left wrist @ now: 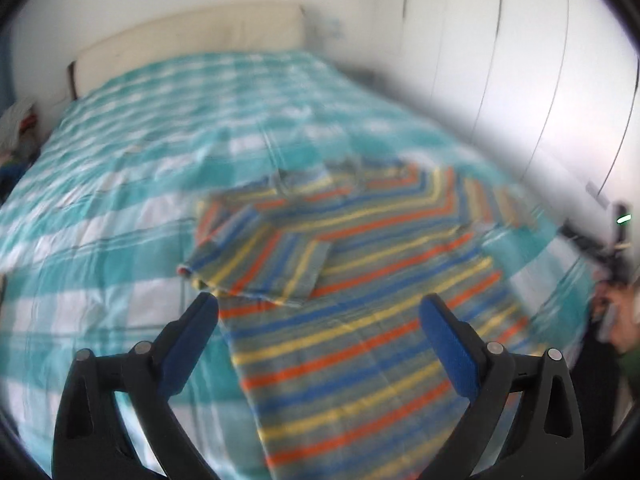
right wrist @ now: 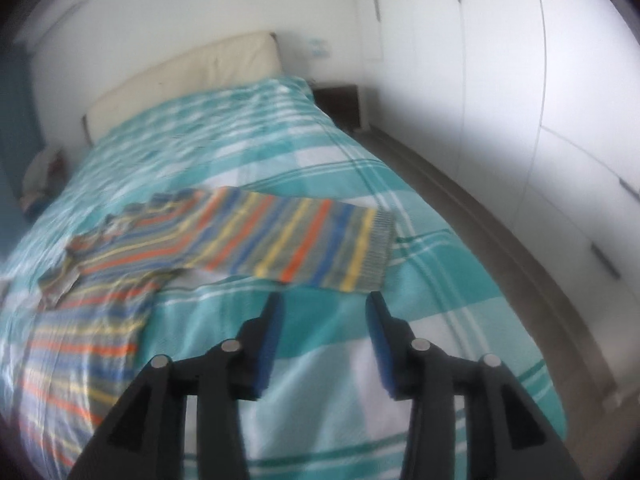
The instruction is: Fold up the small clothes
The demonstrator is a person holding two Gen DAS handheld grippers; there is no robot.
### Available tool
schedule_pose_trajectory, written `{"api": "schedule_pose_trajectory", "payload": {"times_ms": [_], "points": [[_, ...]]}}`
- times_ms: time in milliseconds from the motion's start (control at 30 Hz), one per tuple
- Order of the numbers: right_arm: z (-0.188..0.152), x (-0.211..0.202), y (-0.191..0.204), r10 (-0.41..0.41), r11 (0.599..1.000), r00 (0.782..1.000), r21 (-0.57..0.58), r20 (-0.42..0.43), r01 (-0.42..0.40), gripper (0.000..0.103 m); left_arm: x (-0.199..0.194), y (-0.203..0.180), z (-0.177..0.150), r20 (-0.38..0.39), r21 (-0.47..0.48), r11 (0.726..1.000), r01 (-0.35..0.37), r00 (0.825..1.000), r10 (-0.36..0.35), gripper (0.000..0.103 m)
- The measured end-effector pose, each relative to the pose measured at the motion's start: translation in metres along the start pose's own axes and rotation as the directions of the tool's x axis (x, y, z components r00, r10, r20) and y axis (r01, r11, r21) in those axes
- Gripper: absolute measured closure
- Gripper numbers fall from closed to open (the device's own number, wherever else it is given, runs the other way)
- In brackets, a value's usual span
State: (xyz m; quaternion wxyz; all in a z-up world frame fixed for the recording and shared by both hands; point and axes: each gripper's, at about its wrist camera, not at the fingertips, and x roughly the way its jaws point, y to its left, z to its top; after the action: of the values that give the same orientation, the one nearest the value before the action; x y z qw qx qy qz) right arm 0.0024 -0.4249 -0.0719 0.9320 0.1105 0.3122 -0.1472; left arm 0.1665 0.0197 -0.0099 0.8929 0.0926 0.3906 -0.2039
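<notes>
Blue-padded jaws spread on both tools: left gripper (left wrist: pixel 318 306) wide over the shirt body, nothing pinched; right gripper (right wrist: pixel 322 304) partly apart over bare cover, empty. One striped shirt (left wrist: pixel 360 280) lies flat on the teal check bedspread (left wrist: pixel 120 160): one sleeve (left wrist: pixel 260 256) folded in over the chest, the other sleeve (right wrist: pixel 296 236) stretched out, its cuff (right wrist: pixel 378 252) near the bed's right edge. Much open cover beyond. One cream headboard (left wrist: pixel 192 36), white wardrobe doors (right wrist: pixel 500 80) right.
</notes>
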Motion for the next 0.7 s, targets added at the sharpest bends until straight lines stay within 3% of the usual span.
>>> {"api": "schedule_pose_trajectory", "payload": {"times_ms": [67,133,233,267,333,367,400,467,533,600,700], "points": [[-0.013,-0.004,0.011,0.017,1.0,1.0,-0.006,0.025,-0.017,0.06,0.049,-0.008,-0.001,-0.049,0.079,0.993,-0.091,0.994,0.095,0.004],[-0.024,-0.001,0.016,0.028,1.0,1.0,0.012,0.01,-0.029,0.06,0.095,-0.014,-0.008,-0.108,0.158,0.98,-0.124,0.984,0.142,0.005],[-0.03,0.001,0.018,0.05,0.998,0.999,0.024,-0.01,-0.05,0.06,0.131,-0.012,-0.017,-0.15,0.213,0.965,-0.154,0.971,0.188,0.005],[-0.03,0.001,0.018,0.047,0.999,0.999,0.018,-0.001,-0.047,0.06,0.139,-0.007,-0.018,-0.16,0.194,0.97,-0.146,0.971,0.178,0.012],[-0.03,-0.001,0.018,0.05,0.999,0.999,0.02,0.011,-0.05,0.06,0.141,0.007,-0.019,-0.184,0.104,0.989,-0.1,0.976,0.118,0.048],[-0.03,0.0,0.019,0.05,0.999,0.999,0.02,0.01,-0.051,0.06,0.139,0.014,-0.017,-0.195,0.058,0.994,-0.095,0.975,0.105,0.095],[-0.031,0.002,0.02,0.05,0.999,0.999,0.018,0.008,-0.05,0.06,0.135,0.019,-0.015,-0.199,0.028,0.992,-0.119,0.972,0.123,0.098],[-0.032,0.002,0.022,0.051,0.999,0.999,0.017,0.01,-0.051,0.06,0.114,0.04,-0.011,-0.152,-0.067,0.991,-0.113,0.983,0.102,0.099],[-0.033,-0.001,0.023,0.049,0.999,0.999,0.012,0.023,-0.05,0.06,0.081,0.085,-0.011,-0.082,-0.255,0.961,-0.109,0.992,0.091,0.099],[-0.033,-0.004,0.024,0.046,0.999,0.998,0.006,0.035,-0.046,0.06,0.051,0.143,-0.026,-0.03,-0.484,0.868,-0.113,0.993,0.112,0.099],[-0.033,-0.003,0.026,0.041,0.999,0.998,-0.002,0.037,-0.041,0.06,0.02,0.236,-0.082,-0.051,-0.78,0.602,-0.171,0.976,0.211,0.099]]}}
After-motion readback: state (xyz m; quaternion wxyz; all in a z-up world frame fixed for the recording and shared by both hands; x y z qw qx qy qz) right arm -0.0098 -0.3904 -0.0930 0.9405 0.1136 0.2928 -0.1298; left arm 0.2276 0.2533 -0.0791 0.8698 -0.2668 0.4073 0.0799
